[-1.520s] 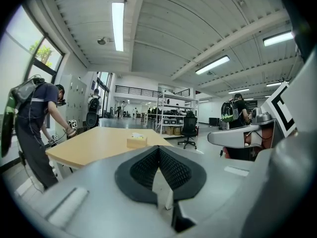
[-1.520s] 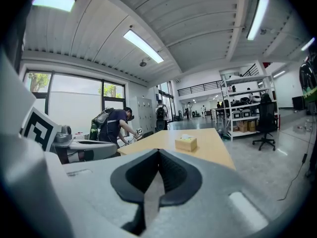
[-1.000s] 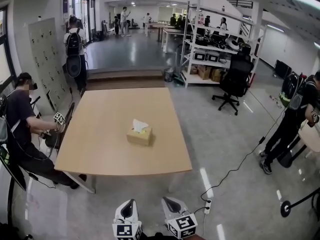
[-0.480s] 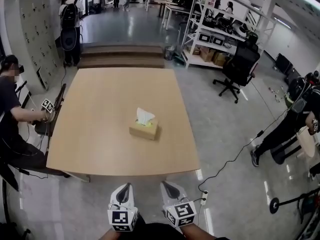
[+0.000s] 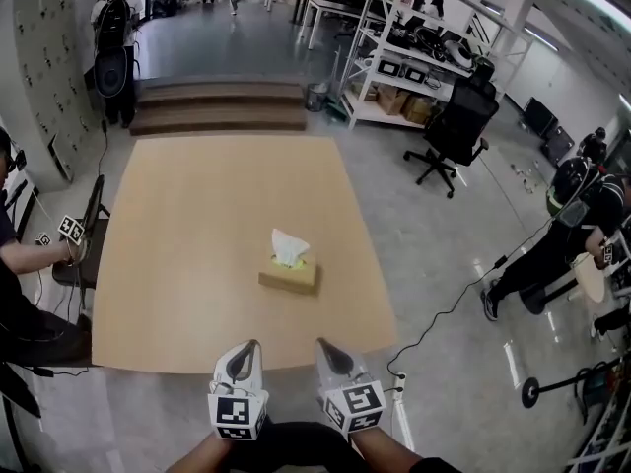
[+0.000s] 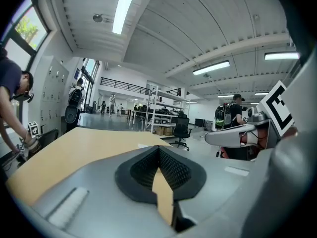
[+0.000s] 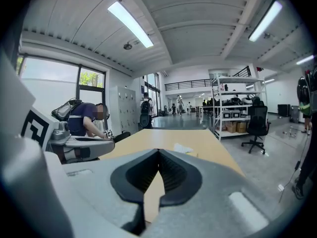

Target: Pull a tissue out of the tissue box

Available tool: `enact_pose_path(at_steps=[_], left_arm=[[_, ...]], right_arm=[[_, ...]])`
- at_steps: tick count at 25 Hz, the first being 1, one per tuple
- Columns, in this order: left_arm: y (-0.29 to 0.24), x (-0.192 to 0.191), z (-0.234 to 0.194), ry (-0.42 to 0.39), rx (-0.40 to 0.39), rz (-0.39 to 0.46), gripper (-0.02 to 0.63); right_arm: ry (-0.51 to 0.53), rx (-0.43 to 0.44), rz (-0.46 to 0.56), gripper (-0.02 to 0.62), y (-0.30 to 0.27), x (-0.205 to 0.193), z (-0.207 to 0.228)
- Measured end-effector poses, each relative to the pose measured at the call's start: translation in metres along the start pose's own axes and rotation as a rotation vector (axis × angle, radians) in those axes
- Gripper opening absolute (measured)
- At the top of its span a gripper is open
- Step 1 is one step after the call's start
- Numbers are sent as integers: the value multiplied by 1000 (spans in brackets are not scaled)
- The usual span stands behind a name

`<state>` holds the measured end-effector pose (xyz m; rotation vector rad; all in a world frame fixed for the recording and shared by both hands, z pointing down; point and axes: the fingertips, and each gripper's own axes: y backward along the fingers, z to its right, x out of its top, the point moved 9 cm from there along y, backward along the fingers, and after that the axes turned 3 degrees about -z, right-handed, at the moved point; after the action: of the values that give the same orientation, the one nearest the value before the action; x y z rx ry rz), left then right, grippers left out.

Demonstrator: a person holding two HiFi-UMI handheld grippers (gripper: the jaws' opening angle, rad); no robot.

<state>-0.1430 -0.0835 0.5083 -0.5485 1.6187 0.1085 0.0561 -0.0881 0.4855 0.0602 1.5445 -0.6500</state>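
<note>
A tan tissue box (image 5: 288,277) stands near the middle of the wooden table (image 5: 177,264), with a white tissue (image 5: 289,247) sticking up out of its top. My left gripper (image 5: 252,345) and right gripper (image 5: 322,344) hover side by side at the table's near edge, well short of the box. Both point toward it. In the left gripper view the left gripper (image 6: 158,148) has its jaws together and empty. The right gripper (image 7: 158,151) looks the same, and the tissue (image 7: 182,147) shows small beyond its tips.
A person (image 5: 15,294) sits at the table's left side holding marker-cube grippers. A black office chair (image 5: 455,126) and shelving (image 5: 414,57) stand back right, with steps (image 5: 219,106) beyond the table. A cable with a power strip (image 5: 399,387) lies on the floor to the right.
Both grippers and the head camera have moved forward up to the table's near edge, so the tissue box now lies closer. The jaws have stayed together throughout.
</note>
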Motion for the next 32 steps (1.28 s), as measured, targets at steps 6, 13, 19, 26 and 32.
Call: enact_pose_path(at_steps=[6,13,19,26,32], left_arm=[[-12,26,-25,9,-18,7,18],[-45,12,-28,10,-29,-13,18],[-69,16,-50,23,42,-43,18],[-130,11,-66,3,131,-62,18],[-170,6,-79,-2,161,-99,18]], right_arm=[[16,-25,1,-9,-19,21,-8],[20,-29,-33,-9,-45,14,13],[30,12,-76,-9,-93,19,28],[58,54,-130,-8,-163,27,76],[71,101,-210,62,-220,26,93]])
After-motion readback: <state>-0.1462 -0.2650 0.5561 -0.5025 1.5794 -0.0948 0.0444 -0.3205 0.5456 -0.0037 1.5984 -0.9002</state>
